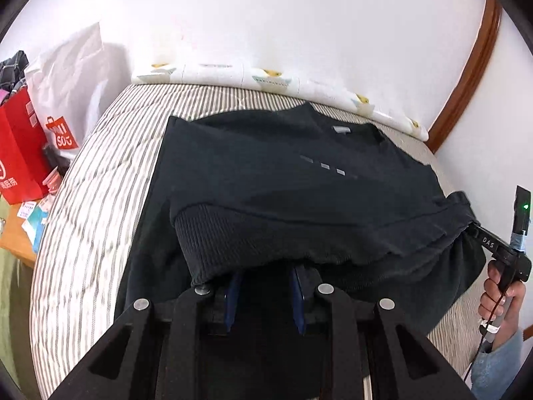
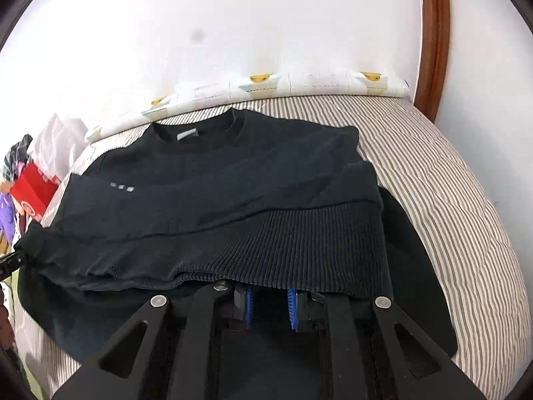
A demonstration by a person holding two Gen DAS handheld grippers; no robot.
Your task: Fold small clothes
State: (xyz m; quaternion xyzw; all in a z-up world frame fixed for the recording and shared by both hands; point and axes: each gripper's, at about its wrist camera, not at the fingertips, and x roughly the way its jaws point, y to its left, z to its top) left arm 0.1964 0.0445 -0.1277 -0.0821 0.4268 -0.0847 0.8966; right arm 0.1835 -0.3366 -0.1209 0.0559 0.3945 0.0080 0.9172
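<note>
A black sweatshirt point(image 1: 283, 180) lies on a striped bed, collar toward the wall, with a grey neck label and three small grey marks on the chest. Its ribbed bottom hem point(image 1: 213, 240) is lifted and folded up toward the collar. My left gripper point(image 1: 266, 276) is shut on the hem's left corner; its blue pads vanish under the cloth. My right gripper point(image 2: 269, 290) is shut on the hem's right corner point(image 2: 299, 233). The right gripper also shows at the right edge of the left wrist view point(image 1: 473, 230), gripping bunched cloth. The sweatshirt point(image 2: 206, 180) fills the right wrist view.
The bed's striped cover point(image 1: 100, 180) point(image 2: 449, 200) runs to a white wall with a patterned roll point(image 1: 266, 76) along it. Left of the bed stand a red bag point(image 1: 20, 153) and a white shopping bag point(image 1: 70, 76). A brown door frame point(image 2: 433, 40) rises at right.
</note>
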